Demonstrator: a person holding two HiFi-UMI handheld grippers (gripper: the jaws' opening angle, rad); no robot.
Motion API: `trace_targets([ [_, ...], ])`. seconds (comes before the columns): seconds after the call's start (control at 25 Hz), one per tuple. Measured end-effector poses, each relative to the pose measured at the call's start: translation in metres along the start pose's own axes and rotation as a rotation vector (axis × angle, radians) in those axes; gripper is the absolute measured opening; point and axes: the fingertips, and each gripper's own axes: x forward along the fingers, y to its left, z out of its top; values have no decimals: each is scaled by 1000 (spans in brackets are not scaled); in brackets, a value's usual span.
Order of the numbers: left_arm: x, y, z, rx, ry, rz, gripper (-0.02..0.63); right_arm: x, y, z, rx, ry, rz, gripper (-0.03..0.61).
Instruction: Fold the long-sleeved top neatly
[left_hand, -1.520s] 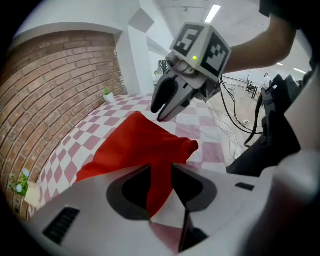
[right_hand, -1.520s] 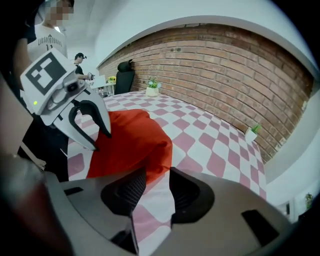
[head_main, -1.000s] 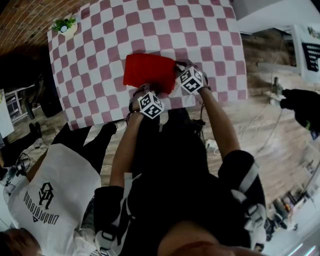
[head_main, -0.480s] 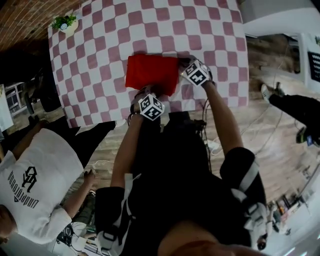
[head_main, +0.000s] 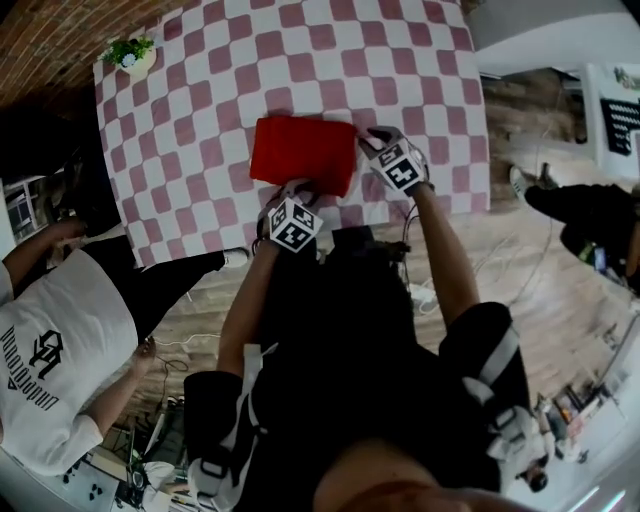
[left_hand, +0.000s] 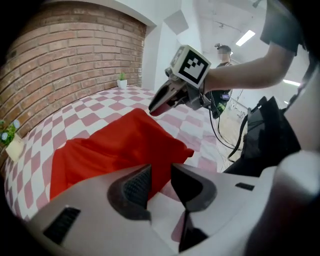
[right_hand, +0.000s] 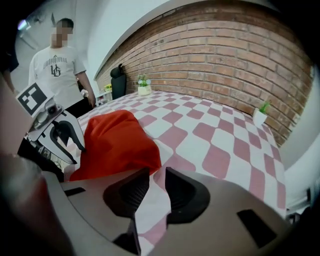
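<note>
Your left gripper (left_hand: 160, 171) hangs just off the near edge of the folded red long-sleeved top (head_main: 303, 152). Its jaws are parted and pinch no cloth; only the fabric's edge shows beyond the gap. Your right gripper (right_hand: 156, 175) sits beside the top's right corner. Its jaws have just been opening, with only the pink-and-white checked tablecloth (head_main: 200, 150) between them. Both seem released so the bundle can settle. The top lies at the upper centre of the head view, near the tablecloth's lower edge. It is a compact rectangle with fairly straight edges, slightly puffy, sleeves tucked out of sight. The fold looks close to finished.
</note>
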Motion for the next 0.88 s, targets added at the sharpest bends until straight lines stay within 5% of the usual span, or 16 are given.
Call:
trace_targets([
  [0.24,-61,22,26,-75,-190,59,39,-67,16,34,214,-205,-105,46],
  [0.48,-170,71,88,-125,-489,269,8,-142,33,98,338,-440,-225,11],
  [0.68,-279,92,136,-111,-710,467,8,-212,55,158,316,-623,-290,9],
  [0.88,-339,88,153,-171,-867,540,8,-265,85,186,253,-730,-346,9],
])
